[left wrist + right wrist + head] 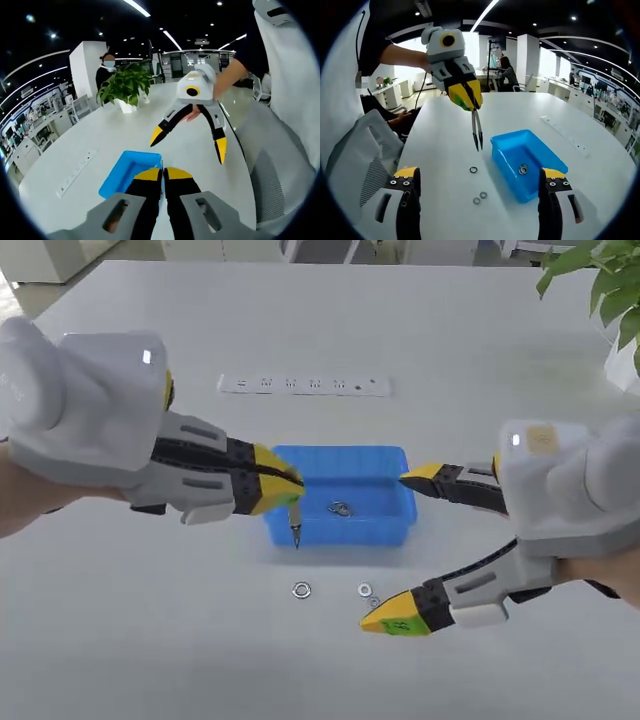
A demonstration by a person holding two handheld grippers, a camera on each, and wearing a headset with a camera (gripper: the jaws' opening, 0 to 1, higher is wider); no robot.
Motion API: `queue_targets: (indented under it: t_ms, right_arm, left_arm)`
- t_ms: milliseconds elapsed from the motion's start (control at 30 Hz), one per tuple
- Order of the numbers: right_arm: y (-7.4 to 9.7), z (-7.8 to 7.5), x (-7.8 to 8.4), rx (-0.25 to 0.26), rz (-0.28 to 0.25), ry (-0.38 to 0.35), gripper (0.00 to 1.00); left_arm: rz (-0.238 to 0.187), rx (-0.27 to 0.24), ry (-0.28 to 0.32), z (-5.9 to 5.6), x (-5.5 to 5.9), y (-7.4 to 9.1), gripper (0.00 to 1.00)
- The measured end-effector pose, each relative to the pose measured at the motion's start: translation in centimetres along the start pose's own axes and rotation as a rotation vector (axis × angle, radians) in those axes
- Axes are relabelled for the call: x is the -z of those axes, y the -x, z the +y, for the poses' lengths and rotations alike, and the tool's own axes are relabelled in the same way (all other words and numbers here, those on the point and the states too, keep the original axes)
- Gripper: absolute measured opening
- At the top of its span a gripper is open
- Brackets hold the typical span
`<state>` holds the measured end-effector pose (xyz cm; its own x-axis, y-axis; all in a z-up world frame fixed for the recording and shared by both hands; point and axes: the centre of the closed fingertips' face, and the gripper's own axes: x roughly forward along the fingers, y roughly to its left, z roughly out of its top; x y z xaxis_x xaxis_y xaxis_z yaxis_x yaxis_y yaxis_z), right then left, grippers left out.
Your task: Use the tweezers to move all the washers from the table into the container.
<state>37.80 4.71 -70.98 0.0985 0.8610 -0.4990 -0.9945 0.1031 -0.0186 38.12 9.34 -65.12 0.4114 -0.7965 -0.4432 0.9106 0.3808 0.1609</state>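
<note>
On white table [140,630], blue container [385,515] w/ a few washers [340,508] inside; three loose washers [302,590] on table just in front. Left hand-held gripper [292,486] clamped tight on tweezers [296,525], tips nr container's front corner. Right hand-held gripper [392,552] wide open, empty, above loose washers.

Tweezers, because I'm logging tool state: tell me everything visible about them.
The tweezers are slim, grey, metal-looking, with two prongs, tips slightly apart and empty. The left gripper clamps their upper end; they hang tips-down over the table beside the blue container, clear of the washers.
</note>
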Motion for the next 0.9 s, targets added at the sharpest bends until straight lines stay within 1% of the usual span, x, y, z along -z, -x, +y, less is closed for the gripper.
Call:
queue_targets:
  t_ms: [100,167,233,333,400,533,600,733,800,900]
  right_arm:
    - [0.2,0.8,0.6,-0.012,0.016,-0.004,1.0]
    - [0.4,1.1,0.5,-0.016,0.013,-0.005,1.0]
    - [0.6,1.7,0.0,-0.026,-0.005,-0.013,1.0]
    - [0.6,2.4,-0.5,-0.037,-0.016,-0.009,1.0]
    - [0.6,2.6,-0.7,-0.044,-0.024,-0.01,1.0]
    - [0.6,3.0,-0.8,-0.054,-0.043,-0.036,1.0]
    - [0.6,3.2,-0.5,-0.059,-0.042,-0.044,1.0]
    - [0.6,3.8,1.2,-0.068,-0.002,-0.045,1.0]
    - [0.7,4.2,1.8,-0.075,0.001,-0.07,1.0]
    - [0.8,4.6,2.4,-0.077,0.006,-0.094,1.0]
  left_arm:
    - [-0.003,-0.023,-0.023,-0.4,0.2,-0.1,0.06]
    - [-0.006,-0.027,-0.031,-0.6,0.2,-0.2,0.06]
    - [-0.008,-0.03,-0.02,-0.7,0.4,-0.2,0.06]
    - [0.006,-0.025,-0.007,-0.8,1.0,-0.3,0.06]
    - [0.003,-0.018,0.004,-1.1,1.2,-0.3,0.06]
    - [0.009,-0.018,0.006,-1.4,1.6,-0.5,0.06]
    - [0.002,-0.016,0.013,-1.5,1.8,-0.6,0.06]
    - [0.005,0.0,0.024,-2.1,2.5,-1.0,0.06]
    - [0.001,-0.001,0.028,-2.3,2.7,-1.1,0.06]
    - [-0.012,-0.005,0.029,-2.3,2.5,-1.2,0.06]
